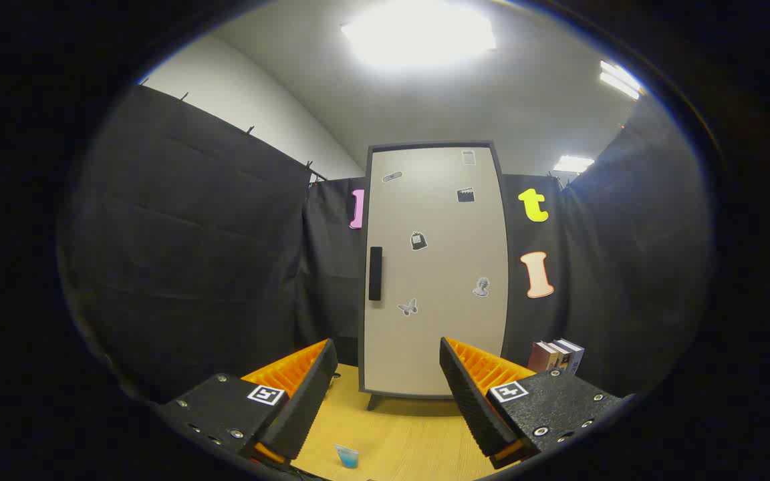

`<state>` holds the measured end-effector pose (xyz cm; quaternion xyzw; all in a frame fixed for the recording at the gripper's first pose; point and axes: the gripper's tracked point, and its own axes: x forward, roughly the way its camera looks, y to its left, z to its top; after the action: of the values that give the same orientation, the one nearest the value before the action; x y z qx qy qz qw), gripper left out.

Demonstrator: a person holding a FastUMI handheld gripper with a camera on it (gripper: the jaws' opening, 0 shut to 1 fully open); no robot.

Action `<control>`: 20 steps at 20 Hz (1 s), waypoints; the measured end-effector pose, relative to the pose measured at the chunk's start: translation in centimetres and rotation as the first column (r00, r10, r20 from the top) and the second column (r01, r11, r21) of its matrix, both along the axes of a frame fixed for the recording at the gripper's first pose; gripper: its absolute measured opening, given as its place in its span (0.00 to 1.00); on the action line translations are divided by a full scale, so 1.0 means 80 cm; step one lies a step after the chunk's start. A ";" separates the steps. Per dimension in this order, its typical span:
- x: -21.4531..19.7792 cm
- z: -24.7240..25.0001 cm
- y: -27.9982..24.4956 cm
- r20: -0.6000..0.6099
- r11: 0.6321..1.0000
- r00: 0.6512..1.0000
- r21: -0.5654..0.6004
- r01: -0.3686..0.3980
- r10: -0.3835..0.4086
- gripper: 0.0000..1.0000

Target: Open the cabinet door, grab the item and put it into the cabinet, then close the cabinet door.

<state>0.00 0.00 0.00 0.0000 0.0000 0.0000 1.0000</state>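
Gripper view showed the gripper [388, 394] spread wide, holding nothing. Between its 2 fingers, on the wooden table [418, 434], sat a small blue cup [347, 456]. Beyond them stood the cabinet [435, 267], door shut, with books [557, 355] beside it.

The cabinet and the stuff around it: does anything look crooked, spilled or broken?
Nothing stands out. The cabinet stands upright with its door shut, the small cup sits upright on the table, and the books stand beside the cabinet. The gripper is open, holding nothing.
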 end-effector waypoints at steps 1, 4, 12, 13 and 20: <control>-0.001 0.000 -0.002 0.000 1.000 1.000 -0.002 0.003 -0.003 0.96; -0.001 0.001 -0.006 0.000 1.000 1.000 0.003 0.004 -0.004 0.96; 0.000 -0.003 -0.018 -0.008 1.000 1.000 -0.002 0.008 -0.008 0.96; 0.000 -0.003 -0.021 -0.009 1.000 1.000 -0.011 0.016 -0.016 0.96; 0.009 -0.003 -0.037 -0.040 0.994 0.999 -0.108 0.027 -0.031 0.95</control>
<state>0.71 -2.96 -0.22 -0.0537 0.0210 -0.0145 0.9982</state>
